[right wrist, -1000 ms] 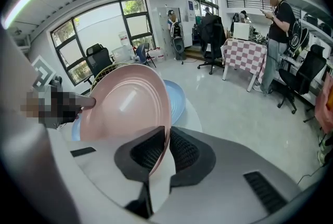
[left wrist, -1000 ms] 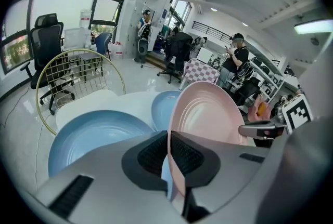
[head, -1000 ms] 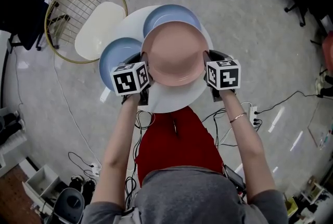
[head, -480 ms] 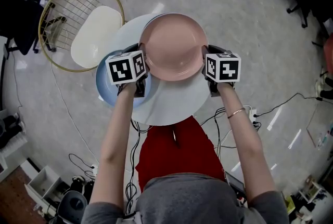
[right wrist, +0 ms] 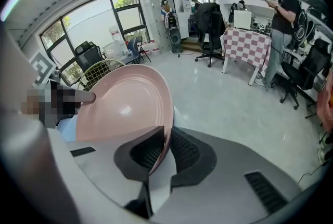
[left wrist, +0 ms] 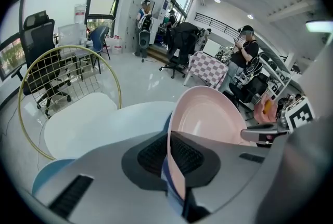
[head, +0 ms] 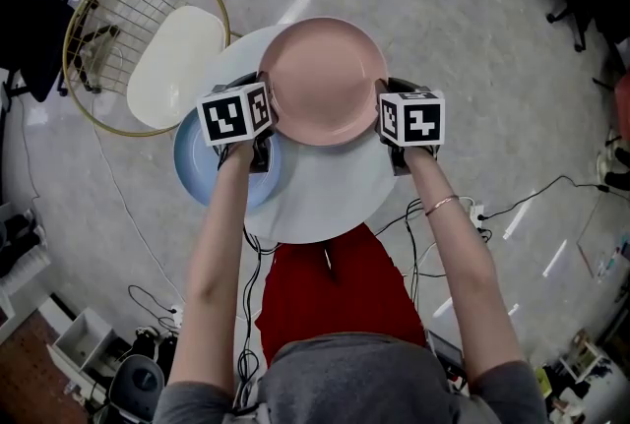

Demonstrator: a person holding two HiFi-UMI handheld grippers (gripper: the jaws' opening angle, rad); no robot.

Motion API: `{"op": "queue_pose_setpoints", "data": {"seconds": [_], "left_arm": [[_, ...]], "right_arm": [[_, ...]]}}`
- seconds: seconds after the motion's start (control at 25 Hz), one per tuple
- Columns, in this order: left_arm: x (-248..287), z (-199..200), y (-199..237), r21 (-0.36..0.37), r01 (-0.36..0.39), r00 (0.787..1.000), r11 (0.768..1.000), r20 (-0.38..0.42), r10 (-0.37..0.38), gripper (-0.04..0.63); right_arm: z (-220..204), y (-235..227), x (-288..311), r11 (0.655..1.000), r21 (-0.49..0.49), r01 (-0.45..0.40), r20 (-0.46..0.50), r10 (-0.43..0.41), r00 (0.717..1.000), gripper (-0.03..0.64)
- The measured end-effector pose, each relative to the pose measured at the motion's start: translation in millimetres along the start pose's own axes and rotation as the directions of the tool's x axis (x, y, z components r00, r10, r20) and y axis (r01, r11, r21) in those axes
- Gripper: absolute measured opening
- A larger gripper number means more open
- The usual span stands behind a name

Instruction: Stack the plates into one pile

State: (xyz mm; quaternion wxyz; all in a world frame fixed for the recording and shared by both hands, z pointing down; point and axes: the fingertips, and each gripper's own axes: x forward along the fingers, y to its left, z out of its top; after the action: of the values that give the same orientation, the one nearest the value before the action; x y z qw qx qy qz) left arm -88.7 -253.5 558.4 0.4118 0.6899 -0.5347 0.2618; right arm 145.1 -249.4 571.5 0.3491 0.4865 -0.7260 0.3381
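A pink plate (head: pixel 325 78) hangs level above the far part of the round white table (head: pixel 335 201). My left gripper (head: pixel 264 115) is shut on its left rim and my right gripper (head: pixel 384 115) is shut on its right rim. In the left gripper view the pink plate (left wrist: pixel 208 119) stands edge-on between the pads of the left gripper (left wrist: pixel 169 137). The right gripper view shows the pink plate (right wrist: pixel 122 106) with its rim pinched in the right gripper (right wrist: pixel 165 137). A light blue plate (head: pixel 205 166) lies on the table's left side, partly under my left gripper. Whatever lies under the pink plate is hidden.
A white chair with a gold wire back (head: pixel 172 58) stands close to the table's far left. Cables (head: pixel 433 206) trail on the floor near the person's legs. Office chairs, a checked table (right wrist: pixel 250 43) and standing people (left wrist: pixel 244 51) are farther off in the room.
Both grippers have carried the pink plate away from the person and slightly left. A second light blue plate seen at the table's far side earlier is now covered by it.
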Motion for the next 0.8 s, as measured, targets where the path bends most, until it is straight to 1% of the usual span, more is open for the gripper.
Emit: {"op": "queue_pose_setpoints", "data": {"seconds": [0.12, 0.28, 0.4, 0.52, 0.6, 0.8], "left_arm": [[7, -7, 3, -0.006, -0.007, 1.000, 1.000, -0.020, 0.007, 0.029], [10, -10, 5, -0.008, -0.021, 1.000, 1.000, -0.016, 0.021, 0.032], [10, -11, 3, 0.017, -0.034, 0.999, 0.999, -0.017, 0.035, 0.034], [8, -11, 3, 0.062, -0.063, 0.998, 0.996, -0.014, 0.064, 0.037], [7, -13, 4, 0.079, -0.078, 0.997, 0.994, -0.012, 0.079, 0.037], [1, -11, 10, 0.079, -0.095, 0.995, 0.992, 0.011, 0.094, 0.040]], "right_arm": [[1, 0, 2, 1.000, -0.020, 0.013, 0.007, -0.013, 1.000, 0.051], [2, 0, 3, 0.999, -0.043, 0.022, 0.012, -0.022, 1.000, 0.051], [1, 0, 1, 0.996, -0.078, 0.053, 0.023, -0.051, 0.998, 0.051], [0, 0, 0, 0.987, -0.131, 0.097, 0.039, -0.093, 0.995, 0.051], [0, -1, 0, 0.982, -0.142, 0.125, 0.060, -0.117, 0.991, 0.051], [11, -1, -11, 0.975, -0.138, 0.173, 0.152, -0.152, 0.977, 0.051]]}}
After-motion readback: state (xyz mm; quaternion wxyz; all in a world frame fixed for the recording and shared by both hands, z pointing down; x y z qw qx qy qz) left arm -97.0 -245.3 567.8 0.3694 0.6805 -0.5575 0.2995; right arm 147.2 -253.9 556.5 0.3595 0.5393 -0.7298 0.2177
